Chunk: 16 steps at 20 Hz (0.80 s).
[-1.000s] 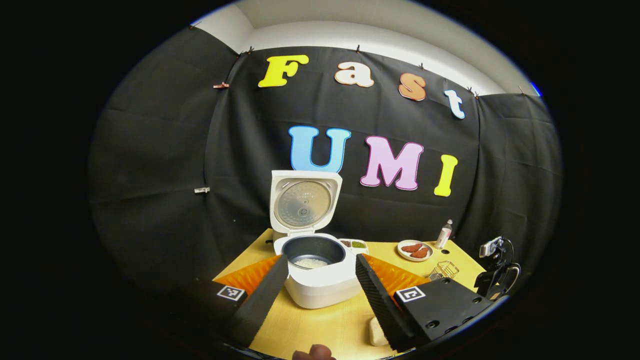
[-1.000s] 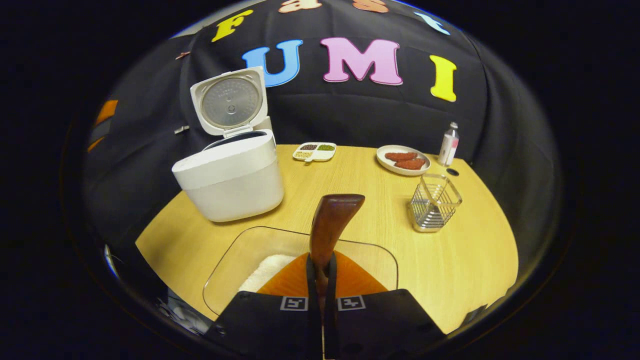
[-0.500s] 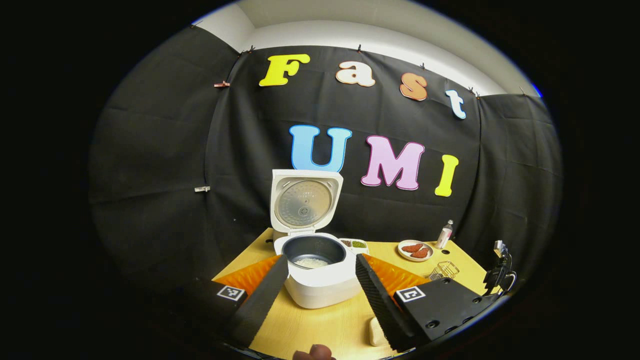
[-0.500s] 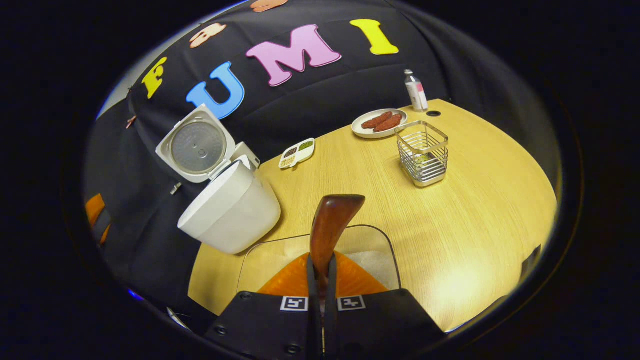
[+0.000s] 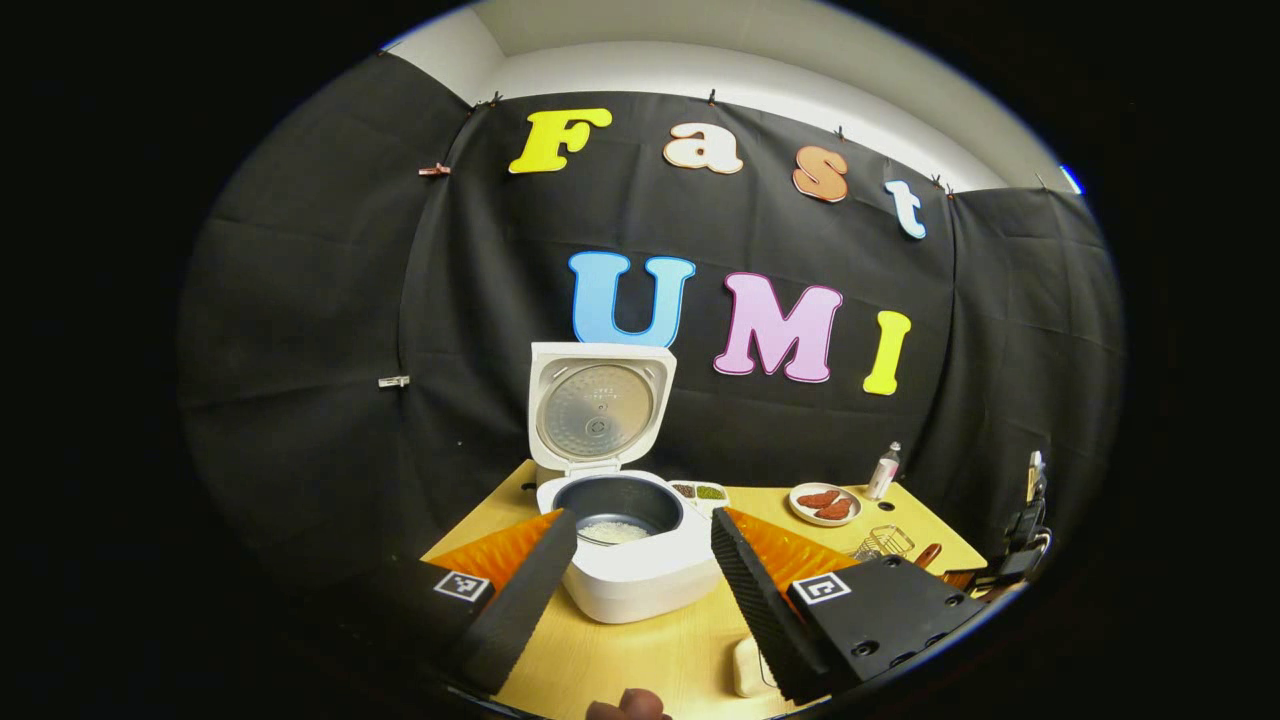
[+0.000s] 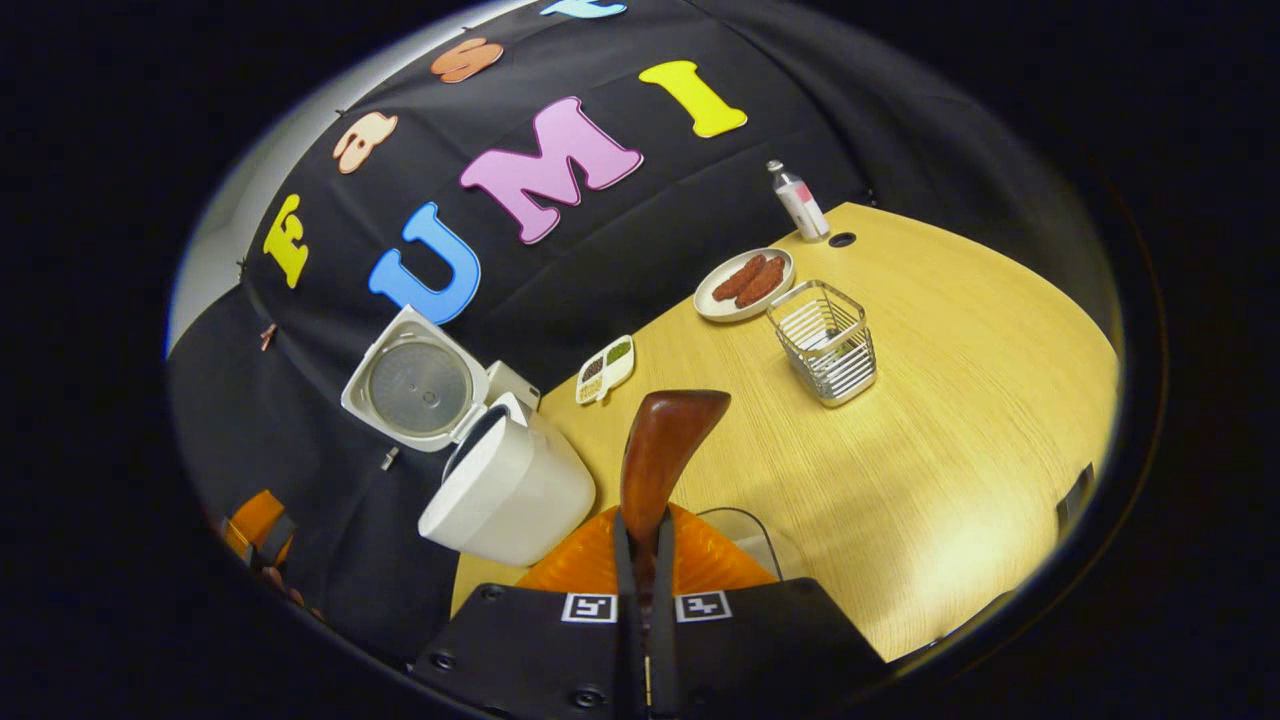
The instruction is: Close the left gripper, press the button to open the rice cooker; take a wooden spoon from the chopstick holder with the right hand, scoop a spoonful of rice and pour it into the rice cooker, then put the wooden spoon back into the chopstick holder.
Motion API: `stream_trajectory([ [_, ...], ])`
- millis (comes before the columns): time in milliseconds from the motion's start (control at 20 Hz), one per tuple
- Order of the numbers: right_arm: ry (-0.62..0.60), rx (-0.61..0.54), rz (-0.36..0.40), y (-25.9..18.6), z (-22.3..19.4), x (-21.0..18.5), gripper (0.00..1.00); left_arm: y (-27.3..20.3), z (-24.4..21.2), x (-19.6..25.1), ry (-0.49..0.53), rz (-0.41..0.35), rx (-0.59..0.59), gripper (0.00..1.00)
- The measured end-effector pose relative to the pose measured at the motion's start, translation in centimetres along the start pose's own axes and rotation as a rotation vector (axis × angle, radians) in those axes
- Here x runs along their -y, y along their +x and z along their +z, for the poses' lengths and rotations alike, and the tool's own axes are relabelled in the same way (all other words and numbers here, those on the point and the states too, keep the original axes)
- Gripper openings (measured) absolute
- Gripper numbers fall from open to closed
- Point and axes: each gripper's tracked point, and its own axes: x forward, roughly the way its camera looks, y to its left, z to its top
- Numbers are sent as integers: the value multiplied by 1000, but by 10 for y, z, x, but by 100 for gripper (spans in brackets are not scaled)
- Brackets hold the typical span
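Right claw (image 6: pixel 641 545) is gripping the wooden spoon (image 6: pixel 660 455), both fingers pressing its handle; the spoon's bowl is pointing forward over the tabletop (image 6: pixel 940 420). Right gripper view is tilting. Rice cooker (image 6: pixel 505 490) is sitting at the left with its lid (image 6: pixel 415 378) standing open. Wire chopstick holder (image 6: pixel 825 340) is standing far right, near the plate of sausages (image 6: pixel 745 283). Left claw (image 5: pixel 640 570) is hanging with fingers spread wide, holding nothing, framing the rice cooker (image 5: pixel 625 555); white rice (image 5: pixel 612 532) is lying in the pot.

White rice cooker (image 6: pixel 515 490) — brown wooden spoon (image 6: pixel 662 450)
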Motion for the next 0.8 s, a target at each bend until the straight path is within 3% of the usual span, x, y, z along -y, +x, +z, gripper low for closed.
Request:
stream_trajectory([
  [400, -12, 66, 59, -6, 72, -90, 6, 6, -5, -4, -2, -5, 0, 94],
  [800, -22, 119, 254, 24, 121, -231, 6, 8, -8, 2, 2, -29, 5, 94],
])
